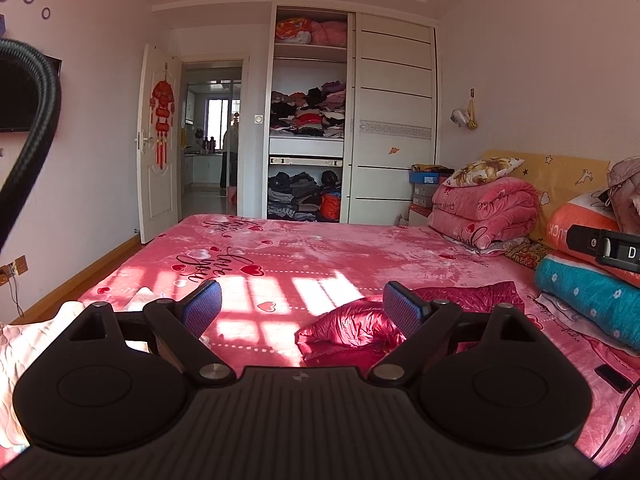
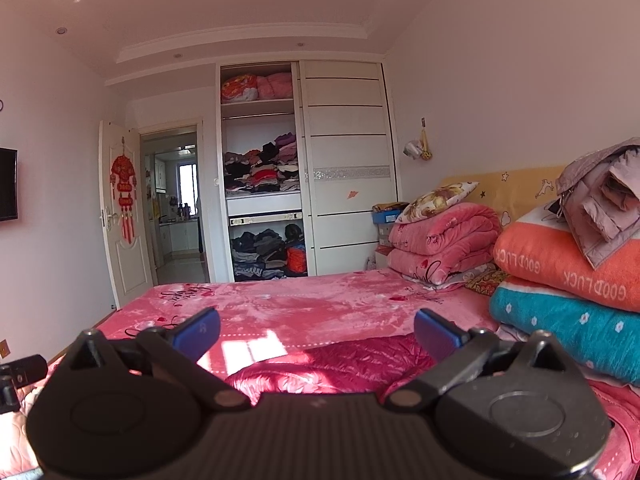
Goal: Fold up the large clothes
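Note:
A crumpled magenta quilted jacket (image 1: 360,326) lies on the pink bed (image 1: 304,256), partly in sunlight. My left gripper (image 1: 302,306) is open and empty, held above the bed, its right fingertip over the jacket's edge. In the right wrist view the same jacket (image 2: 340,364) lies just below and ahead of my right gripper (image 2: 316,334), which is open and empty above it. The right gripper's body also shows in the left wrist view (image 1: 604,246) at the right edge.
Folded pink blankets (image 1: 484,208) and a stack of orange and teal blankets (image 2: 568,280) with a mauve garment (image 2: 604,196) on top sit along the headboard at right. An open wardrobe (image 1: 308,120) full of clothes and a doorway (image 1: 212,136) stand beyond the bed. A pale quilt (image 1: 16,344) lies at left.

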`<state>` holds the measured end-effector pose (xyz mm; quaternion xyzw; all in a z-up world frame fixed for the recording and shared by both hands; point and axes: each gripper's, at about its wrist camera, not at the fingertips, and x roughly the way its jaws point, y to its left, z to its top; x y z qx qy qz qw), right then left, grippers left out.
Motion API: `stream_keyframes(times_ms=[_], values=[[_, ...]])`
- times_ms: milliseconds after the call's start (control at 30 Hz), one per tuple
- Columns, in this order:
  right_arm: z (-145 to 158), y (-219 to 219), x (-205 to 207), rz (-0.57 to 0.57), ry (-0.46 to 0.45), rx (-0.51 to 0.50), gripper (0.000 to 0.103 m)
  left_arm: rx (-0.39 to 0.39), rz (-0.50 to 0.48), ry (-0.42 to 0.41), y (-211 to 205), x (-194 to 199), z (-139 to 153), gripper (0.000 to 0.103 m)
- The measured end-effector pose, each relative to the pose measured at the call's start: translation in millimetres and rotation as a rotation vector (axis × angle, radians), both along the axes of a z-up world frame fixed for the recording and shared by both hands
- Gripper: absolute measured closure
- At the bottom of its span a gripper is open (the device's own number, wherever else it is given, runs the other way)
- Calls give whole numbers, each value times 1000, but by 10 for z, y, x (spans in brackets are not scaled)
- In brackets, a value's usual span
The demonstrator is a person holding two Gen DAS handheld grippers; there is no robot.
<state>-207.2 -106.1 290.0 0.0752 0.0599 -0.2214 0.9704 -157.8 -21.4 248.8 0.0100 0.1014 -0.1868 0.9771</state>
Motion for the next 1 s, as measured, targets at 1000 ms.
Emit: stream_keyframes(times_ms=[1000], values=[[-1996, -1043, 226, -193, 199, 226, 1, 158, -201, 124, -426, 478, -1098, 0]])
